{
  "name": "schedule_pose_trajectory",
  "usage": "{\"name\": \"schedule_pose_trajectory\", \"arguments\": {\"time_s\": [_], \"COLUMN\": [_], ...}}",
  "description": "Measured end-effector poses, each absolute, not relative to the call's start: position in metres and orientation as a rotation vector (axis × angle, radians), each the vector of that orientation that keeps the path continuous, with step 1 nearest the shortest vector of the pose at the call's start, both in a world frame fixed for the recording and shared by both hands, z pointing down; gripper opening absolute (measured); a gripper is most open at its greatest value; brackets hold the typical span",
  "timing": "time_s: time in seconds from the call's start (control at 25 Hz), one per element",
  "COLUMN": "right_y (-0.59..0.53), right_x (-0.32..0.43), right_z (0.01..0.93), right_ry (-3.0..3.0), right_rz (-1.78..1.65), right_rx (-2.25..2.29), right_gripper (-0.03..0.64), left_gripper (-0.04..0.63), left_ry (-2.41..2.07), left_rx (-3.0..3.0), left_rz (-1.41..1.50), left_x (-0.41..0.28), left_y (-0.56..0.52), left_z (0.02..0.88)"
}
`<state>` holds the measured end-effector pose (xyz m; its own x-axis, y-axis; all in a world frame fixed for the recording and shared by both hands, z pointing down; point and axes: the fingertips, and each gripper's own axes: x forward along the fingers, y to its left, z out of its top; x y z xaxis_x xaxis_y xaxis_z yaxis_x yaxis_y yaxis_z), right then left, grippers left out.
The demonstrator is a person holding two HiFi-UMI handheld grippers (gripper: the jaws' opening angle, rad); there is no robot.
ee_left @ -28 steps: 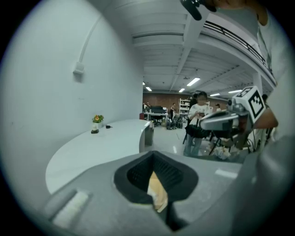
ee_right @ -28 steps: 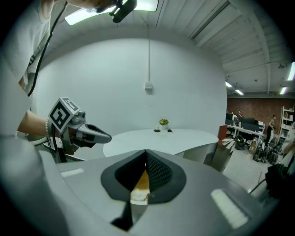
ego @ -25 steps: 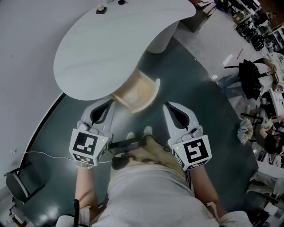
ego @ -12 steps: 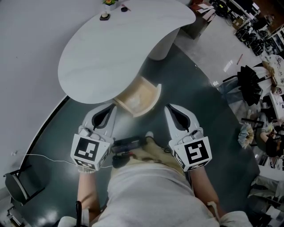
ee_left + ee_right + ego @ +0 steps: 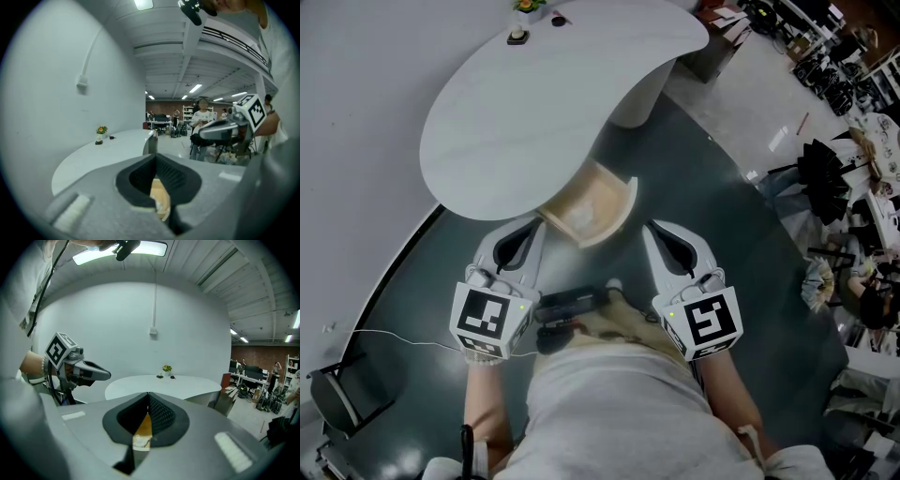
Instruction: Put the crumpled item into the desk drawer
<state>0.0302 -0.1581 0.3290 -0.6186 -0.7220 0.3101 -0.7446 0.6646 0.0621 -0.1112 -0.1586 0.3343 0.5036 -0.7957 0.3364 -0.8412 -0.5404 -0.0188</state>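
A white curved desk (image 5: 534, 103) has a wooden drawer (image 5: 591, 208) standing open beneath its near edge. My left gripper (image 5: 534, 223) hovers just left of the drawer front and my right gripper (image 5: 649, 230) just right of it, both shut with nothing between the jaws. Through the shut left gripper (image 5: 154, 155) I see the drawer's wood (image 5: 159, 192) with a pale patch low in it. The right gripper (image 5: 148, 394) shows the same wood (image 5: 143, 426) and pale patch. I cannot tell whether that patch is the crumpled item.
A small potted plant (image 5: 525, 7) and a dark object sit at the desk's far end. A thin cable (image 5: 384, 328) runs over the dark floor at left, near a black chair (image 5: 337, 389). Black clutter and furniture (image 5: 825, 164) crowd the right side.
Both grippers stay shut and keep their places beside the open drawer. Only the head view has shifted slightly.
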Motion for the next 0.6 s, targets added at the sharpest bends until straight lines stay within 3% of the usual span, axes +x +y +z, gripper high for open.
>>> {"name": "schedule_pose_trajectory", "arguments": {"time_s": [0.6], "right_y": [-0.154], "right_x": [0.039], "right_z": [0.329], "right_ry": [-2.558], "right_rz": [0.088], "right_rx": [1.174], "right_gripper": [0.005], "left_gripper": [-0.003], "left_ry": [-1.405], "left_rx": [2.614], "left_rz": [0.464], "left_x": [-0.101], "left_y": [-0.158], "left_z": [0.336]}}
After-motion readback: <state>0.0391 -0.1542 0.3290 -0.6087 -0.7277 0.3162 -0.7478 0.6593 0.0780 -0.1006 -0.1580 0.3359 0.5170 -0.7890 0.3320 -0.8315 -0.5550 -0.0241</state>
